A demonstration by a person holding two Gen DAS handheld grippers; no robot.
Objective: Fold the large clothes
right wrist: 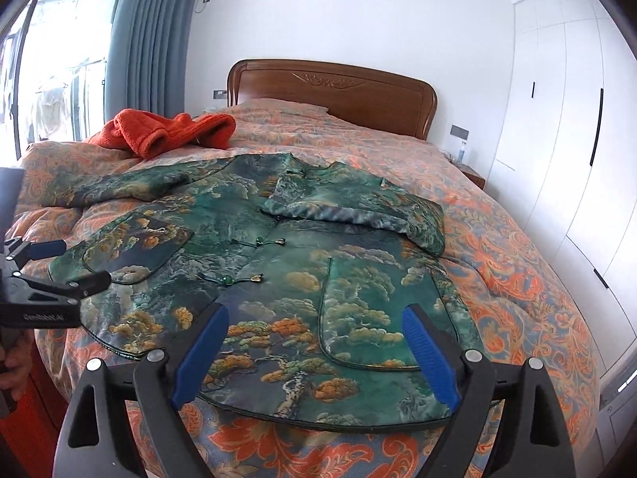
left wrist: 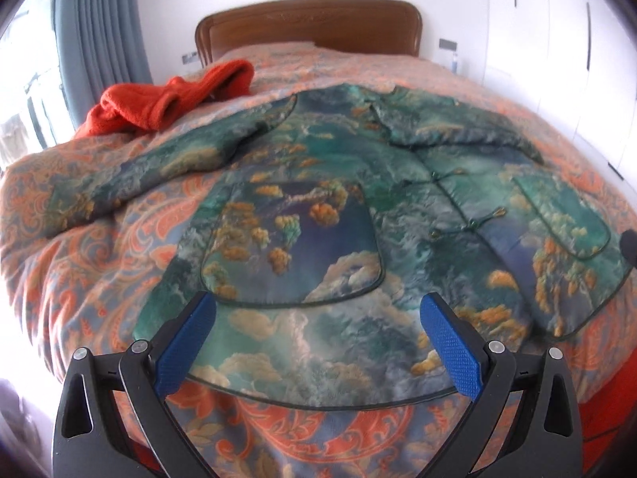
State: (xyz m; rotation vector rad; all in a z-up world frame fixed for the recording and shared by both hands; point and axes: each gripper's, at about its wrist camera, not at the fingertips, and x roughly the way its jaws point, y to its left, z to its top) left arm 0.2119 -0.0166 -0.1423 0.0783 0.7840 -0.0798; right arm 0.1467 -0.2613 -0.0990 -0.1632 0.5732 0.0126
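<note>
Fingers (left wrist: 450,342) of the left gripper (left wrist: 318,342) stand wide, holding nothing, above the jacket (left wrist: 318,183) hem. Right view: right gripper (right wrist: 314,350) fingers (right wrist: 428,354) spread wide and empty; the jacket lies flat on the bed (right wrist: 517,279), orange garment (right wrist: 159,131) at 11 o'clock.

Jacket (left wrist: 318,207) flat on bed (left wrist: 99,247); blanket (left wrist: 167,99) behind at left, headboard (left wrist: 310,24) beyond.
</note>
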